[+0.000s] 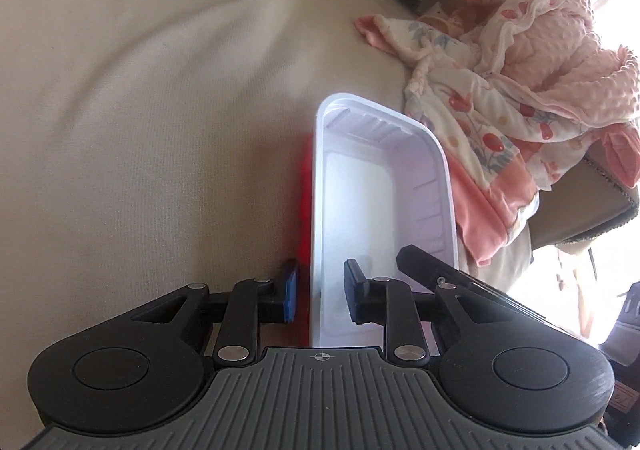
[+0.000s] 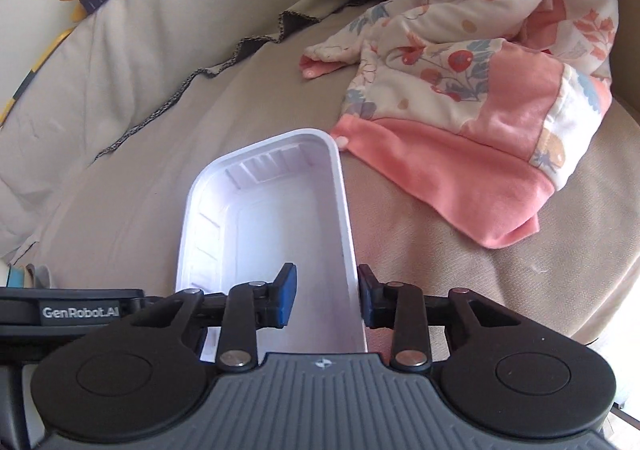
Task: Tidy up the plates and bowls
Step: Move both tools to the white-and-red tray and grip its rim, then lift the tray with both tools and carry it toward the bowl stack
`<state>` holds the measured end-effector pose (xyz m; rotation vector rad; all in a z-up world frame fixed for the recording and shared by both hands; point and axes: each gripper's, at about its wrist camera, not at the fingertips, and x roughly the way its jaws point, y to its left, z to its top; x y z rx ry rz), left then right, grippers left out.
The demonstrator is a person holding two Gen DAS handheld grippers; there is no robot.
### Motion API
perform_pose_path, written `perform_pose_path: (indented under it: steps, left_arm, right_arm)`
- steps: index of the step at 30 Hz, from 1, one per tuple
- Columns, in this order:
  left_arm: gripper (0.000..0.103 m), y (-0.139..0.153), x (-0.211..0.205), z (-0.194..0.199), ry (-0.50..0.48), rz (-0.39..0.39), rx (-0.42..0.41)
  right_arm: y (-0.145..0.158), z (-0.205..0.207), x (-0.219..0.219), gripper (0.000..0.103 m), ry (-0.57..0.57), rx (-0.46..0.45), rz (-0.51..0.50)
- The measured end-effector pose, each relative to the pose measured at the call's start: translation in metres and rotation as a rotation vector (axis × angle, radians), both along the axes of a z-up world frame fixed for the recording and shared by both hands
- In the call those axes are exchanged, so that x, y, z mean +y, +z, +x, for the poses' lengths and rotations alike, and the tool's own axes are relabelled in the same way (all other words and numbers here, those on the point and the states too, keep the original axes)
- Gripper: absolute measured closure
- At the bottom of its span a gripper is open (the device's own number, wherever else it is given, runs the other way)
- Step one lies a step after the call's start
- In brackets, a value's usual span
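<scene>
Beige sofa cover (image 1: 140,110) bears white tray (image 1: 360,190), both jaws straddling its walls.

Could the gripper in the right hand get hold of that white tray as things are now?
Probably yes. The right gripper already straddles the white tray at its right wall, one finger inside, one outside, nothing between. The pink garment lies beyond the far corner, clear of it.

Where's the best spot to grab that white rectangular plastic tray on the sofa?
Probably the thin upright side wall of the white rectangular plastic tray, near the end closest to the cameras, coming from above with one finger inside and one outside. The tray is open-topped and too wide to span. The right gripper and left gripper each straddle a long wall this way.
</scene>
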<state>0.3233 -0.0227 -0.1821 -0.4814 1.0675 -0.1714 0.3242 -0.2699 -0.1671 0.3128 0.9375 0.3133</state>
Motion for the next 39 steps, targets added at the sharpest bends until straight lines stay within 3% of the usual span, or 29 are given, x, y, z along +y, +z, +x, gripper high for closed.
perform_pose_path:
  steps: [7,15,20,25,39]
  left_arm:
    - [0.079,0.033,0.051,-0.067,0.086,0.059,-0.134]
    - [0.082,0.027,0.121,-0.146,0.342,0.072,-0.132]
    - [0.085,0.013,0.138,-0.151,0.412,0.095,-0.078]
    - [0.085,-0.004,0.14,-0.149,0.412,0.077,-0.047]
    - [0.083,-0.007,0.141,-0.131,0.398,0.075,-0.064]
  right_arm:
    - [0.023,-0.019,0.05,0.07,0.17,-0.037,0.037]
    - [0.023,-0.055,0.143,0.07,0.415,-0.03,0.029]
    - [0.017,-0.071,0.171,0.07,0.468,-0.022,0.0]
    - [0.007,-0.072,0.17,0.07,0.446,0.006,-0.007]
    - [0.006,-0.072,0.175,0.07,0.444,-0.01,-0.019]
